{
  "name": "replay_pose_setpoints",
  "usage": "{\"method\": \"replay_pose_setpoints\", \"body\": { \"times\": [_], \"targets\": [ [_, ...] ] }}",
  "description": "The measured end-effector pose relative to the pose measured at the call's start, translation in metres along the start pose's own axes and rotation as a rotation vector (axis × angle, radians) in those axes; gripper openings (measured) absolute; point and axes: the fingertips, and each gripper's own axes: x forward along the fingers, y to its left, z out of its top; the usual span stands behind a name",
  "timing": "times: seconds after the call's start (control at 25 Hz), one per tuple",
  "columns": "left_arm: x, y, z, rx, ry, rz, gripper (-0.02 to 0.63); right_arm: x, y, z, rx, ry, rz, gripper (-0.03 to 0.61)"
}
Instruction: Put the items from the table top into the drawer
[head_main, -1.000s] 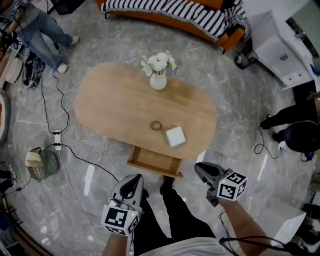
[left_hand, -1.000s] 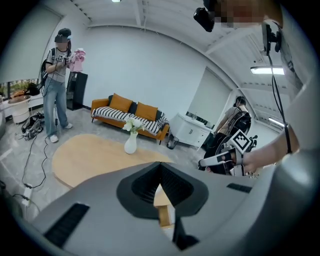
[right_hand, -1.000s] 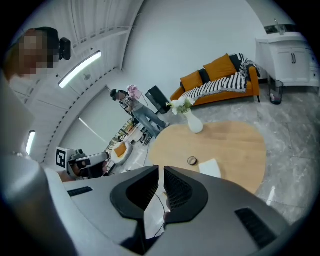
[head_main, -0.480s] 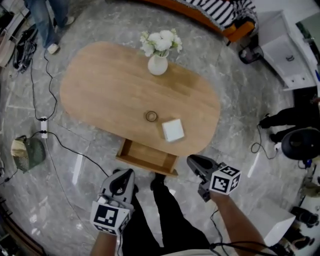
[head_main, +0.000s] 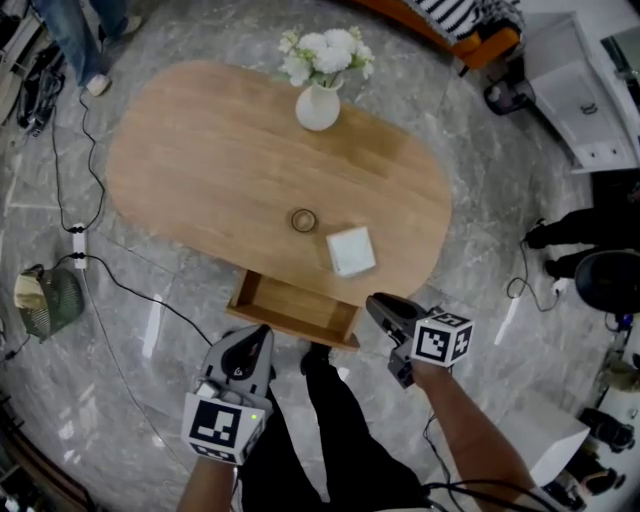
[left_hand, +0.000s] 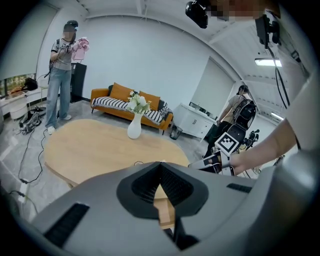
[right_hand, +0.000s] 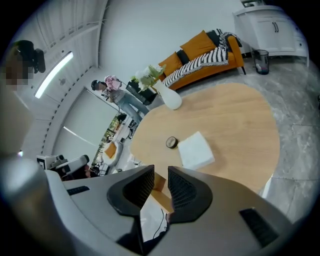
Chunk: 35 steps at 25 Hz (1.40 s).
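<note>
Since a second ago, the smooth oval wooden table (head_main: 200, 150) fills more of our view. Our left gripper (head_main: 258, 340) is clenched and empty. The shallow wooden drawer (head_main: 293, 310) stands open toward us, long side along the table edge. Just above it lie a small round ring (head_main: 303, 220) and a flat white square pad (head_main: 351, 250), slightly skewed. Our right gripper (head_main: 378, 305), jaws just opening, holds nothing.

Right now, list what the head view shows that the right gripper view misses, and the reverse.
Only the head view: the open drawer seen from above, down to its floor, and the power strip on the floor. Only the right gripper view: the right gripper with its jaws apart, just opened wider, nothing between them, and the whole sofa. Both: the table, vase, ring and white square.
</note>
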Motion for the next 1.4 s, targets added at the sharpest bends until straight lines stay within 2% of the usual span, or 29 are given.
{"method": "replay_pose_setpoints", "body": {
  "times": [0.32, 0.52, 0.64, 0.8, 1.08, 1.28, 1.36, 1.4],
  "targets": [
    [0.020, 0.014, -0.030, -0.043, 0.012, 0.019, 0.000, 0.027, -0.042, -0.011, 0.061, 0.019, -0.058, 0.107],
    [0.026, 0.016, -0.050, -0.073, 0.027, 0.029, 0.000, 0.046, -0.062, -0.018, 0.135, 0.025, -0.055, 0.129],
    [0.032, 0.023, -0.062, -0.061, 0.040, 0.042, 0.000, 0.058, -0.070, -0.020, 0.151, 0.025, -0.059, 0.130],
    [0.041, 0.027, -0.075, -0.090, 0.047, 0.040, 0.000, 0.071, -0.078, -0.027, 0.181, 0.037, -0.055, 0.149],
    [0.049, 0.024, -0.084, -0.105, 0.031, 0.038, 0.000, 0.087, -0.089, -0.023, 0.329, -0.012, -0.025, 0.183],
    [0.050, 0.022, -0.088, -0.118, 0.040, 0.027, 0.000, 0.093, -0.094, -0.022, 0.450, -0.026, -0.046, 0.183],
    [0.051, 0.023, -0.088, -0.119, 0.048, 0.035, 0.000, 0.095, -0.098, -0.022, 0.513, -0.042, -0.053, 0.175],
    [0.051, 0.024, -0.089, -0.123, 0.049, 0.036, 0.000, 0.096, -0.100, -0.021, 0.537, -0.054, -0.050, 0.145]
  ]
}}
